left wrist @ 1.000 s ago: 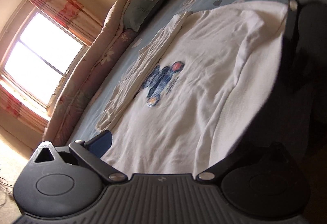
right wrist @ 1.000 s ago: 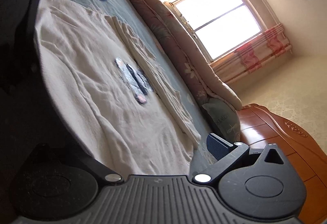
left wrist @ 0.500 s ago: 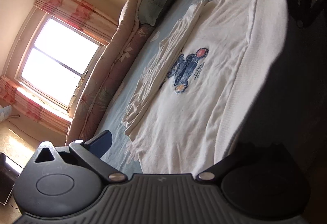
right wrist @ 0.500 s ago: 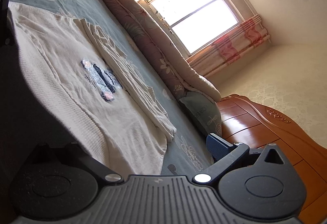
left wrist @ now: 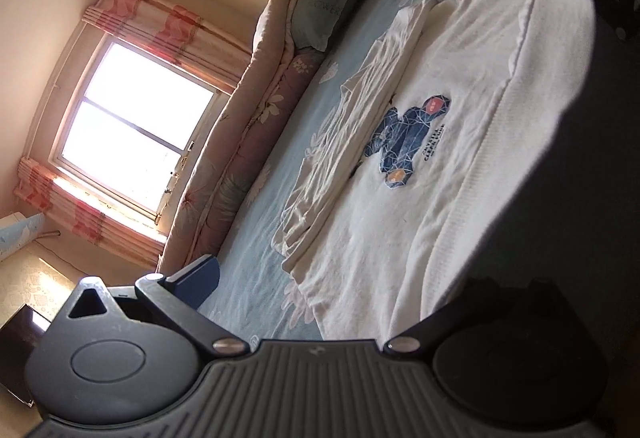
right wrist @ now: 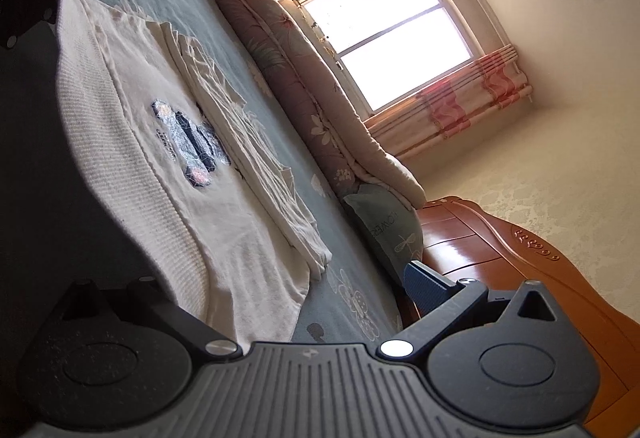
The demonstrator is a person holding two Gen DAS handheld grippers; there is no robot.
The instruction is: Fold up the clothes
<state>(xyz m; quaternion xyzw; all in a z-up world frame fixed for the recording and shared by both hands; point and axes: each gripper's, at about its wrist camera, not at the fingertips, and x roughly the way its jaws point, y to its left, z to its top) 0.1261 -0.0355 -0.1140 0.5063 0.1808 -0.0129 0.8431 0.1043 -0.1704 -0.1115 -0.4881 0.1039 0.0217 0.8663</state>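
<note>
A: In the left wrist view, going across?
B: A window [left wrist: 132,142] with pink curtains, a rolled floral quilt [left wrist: 240,158], then the blue bed sheet [left wrist: 256,262]. The white shirt [left wrist: 432,174] lies flat on it, bear print [left wrist: 412,138] up, one side folded into a strip.
A: The left tongs [left wrist: 360,290]?
B: One blue pad shows; the other side is in shadow against the shirt's ribbed edge. Cannot tell the grip.
A: Right tongs [right wrist: 280,290]?
B: Same: near finger dark beside the shirt's edge, blue pad [right wrist: 424,284] over the sheet. Headboard [right wrist: 500,250] far right.
</note>
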